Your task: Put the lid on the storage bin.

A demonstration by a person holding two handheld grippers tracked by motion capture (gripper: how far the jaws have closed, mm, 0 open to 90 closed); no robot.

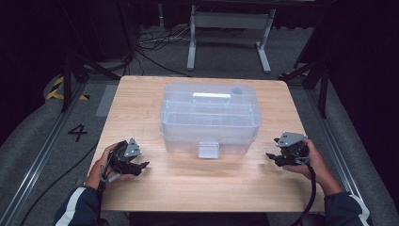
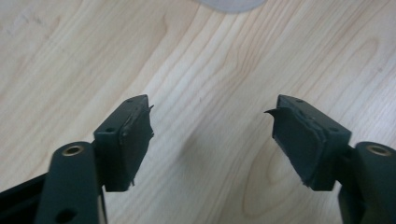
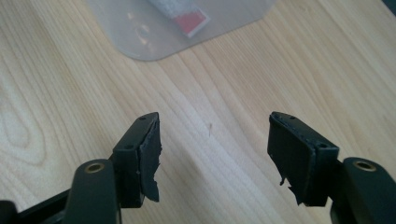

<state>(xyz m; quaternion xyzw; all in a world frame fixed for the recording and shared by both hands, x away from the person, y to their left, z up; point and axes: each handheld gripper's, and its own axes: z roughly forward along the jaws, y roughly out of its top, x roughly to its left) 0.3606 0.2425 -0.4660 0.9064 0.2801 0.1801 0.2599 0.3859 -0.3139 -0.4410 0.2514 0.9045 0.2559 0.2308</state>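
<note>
A clear plastic storage box with a lid, a white handle on top and a front latch (image 1: 210, 117) sits on the light wooden worktop (image 1: 141, 99), centred between the left and right edges and somewhat nearer the far edge than the near one. Its latch (image 1: 208, 149) faces the near edge. The left gripper (image 1: 139, 165) is held near the worktop's near-left corner, well apart from the box, pointing inward toward the middle; in the left gripper view its jaws stand wide apart over bare wood with nothing between them, and a sliver of the box (image 2: 229, 4) shows at the top edge. The right gripper (image 1: 271, 156) is held near the right edge, beside the box's near-right corner but apart from it, also pointing inward. In the right gripper view its jaws are spread and empty above the wood grain, with a rounded corner of the clear box (image 3: 177, 28) and a red label inside it (image 3: 192, 22) ahead of them.
</note>
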